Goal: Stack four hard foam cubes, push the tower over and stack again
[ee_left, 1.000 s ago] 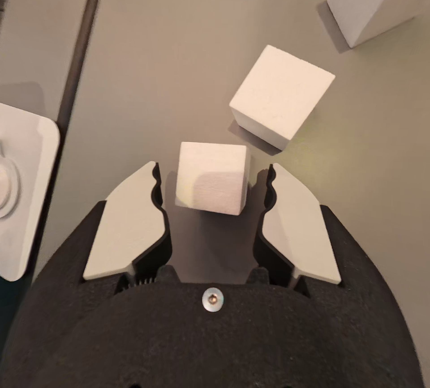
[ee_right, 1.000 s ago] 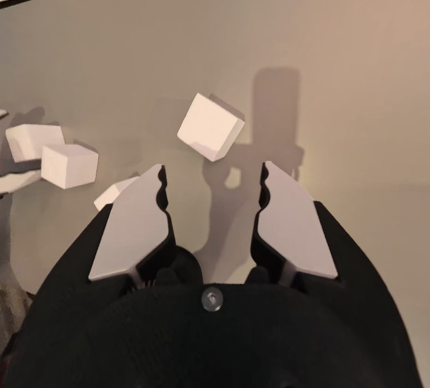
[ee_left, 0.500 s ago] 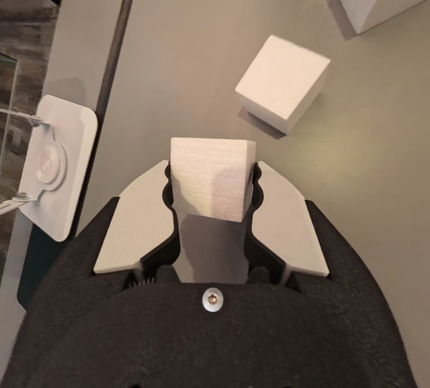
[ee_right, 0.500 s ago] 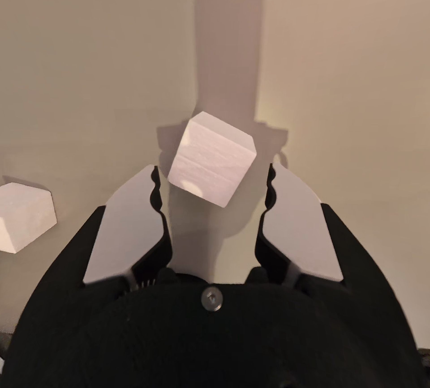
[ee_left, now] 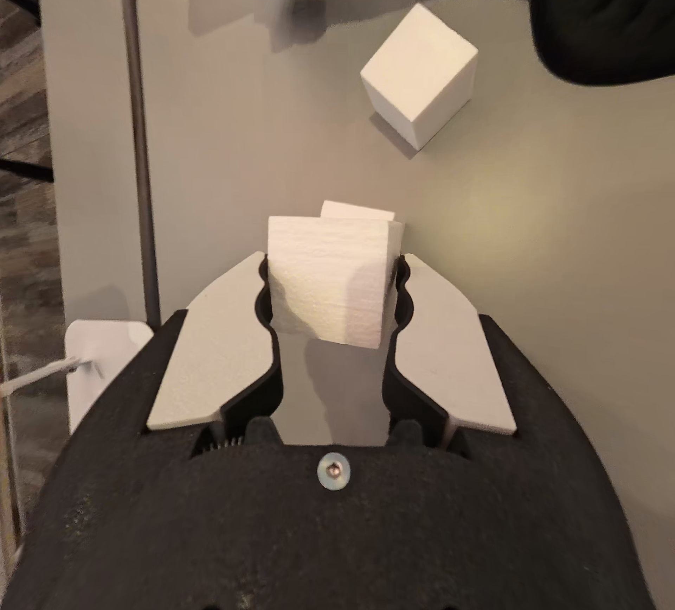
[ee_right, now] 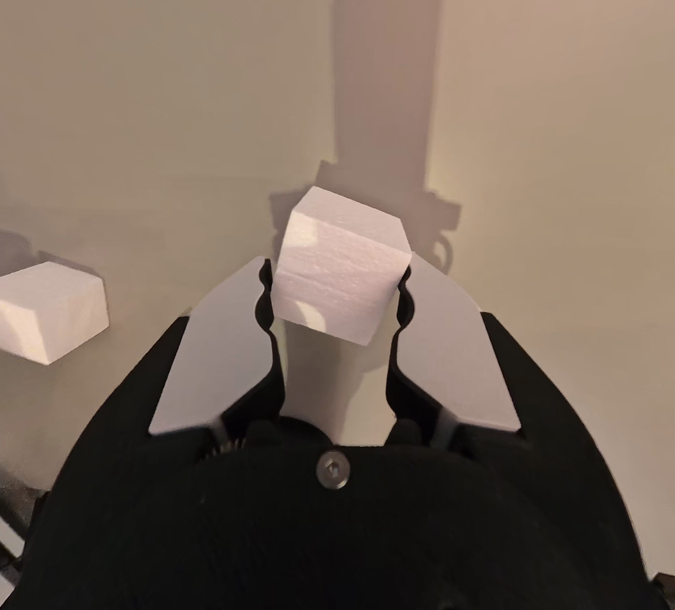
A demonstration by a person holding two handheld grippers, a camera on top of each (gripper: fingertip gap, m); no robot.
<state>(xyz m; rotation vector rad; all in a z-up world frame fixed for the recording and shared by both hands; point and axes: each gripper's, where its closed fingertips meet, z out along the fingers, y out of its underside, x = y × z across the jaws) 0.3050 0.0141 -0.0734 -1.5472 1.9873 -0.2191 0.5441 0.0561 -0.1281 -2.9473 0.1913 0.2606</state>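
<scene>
Left tongs (ee_left: 330,260) pinch a white foam cube (ee_left: 327,281), held w/ another cube's top (ee_left: 356,211) peeking out just behind it; a third cube (ee_left: 420,77) sits apart on the desk (ee_left: 219,154). Right tongs (ee_right: 338,263) pinch a skewed cube (ee_right: 339,271), gripped near its corners. Risk, IMO: that diagonal hold could let it twist or slip on release, landing crooked & toppling the stack.

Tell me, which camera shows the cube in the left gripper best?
The left wrist view: the cube sits close up, gripped between the left gripper's fingers, with another cube's edge peeking from behind it. The right wrist view shows its own gripped cube, and I cannot pick out the left one there.
</scene>
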